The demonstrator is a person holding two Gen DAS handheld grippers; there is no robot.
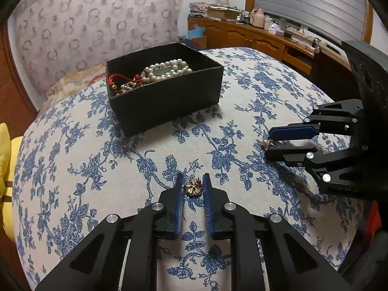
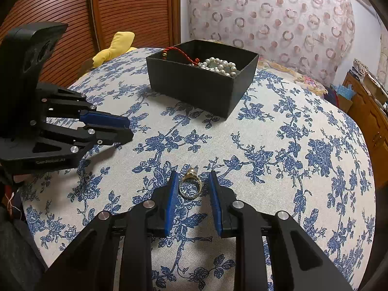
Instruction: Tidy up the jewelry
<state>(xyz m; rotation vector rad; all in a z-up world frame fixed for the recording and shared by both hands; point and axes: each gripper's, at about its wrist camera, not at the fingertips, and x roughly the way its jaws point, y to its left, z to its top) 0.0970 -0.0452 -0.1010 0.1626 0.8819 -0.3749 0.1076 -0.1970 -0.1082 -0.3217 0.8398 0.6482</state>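
Left wrist view: the left tongs (image 1: 193,178) are narrow, pads touching a flower earring (image 1: 193,188) on the floral surface (image 1: 72,160). At twelve o'clock stands a black box (image 1: 167,99) with pearls (image 1: 167,70). Right tongs (image 2: 191,175) flank a pearl ring (image 2: 190,185): left pad touching, right apart.
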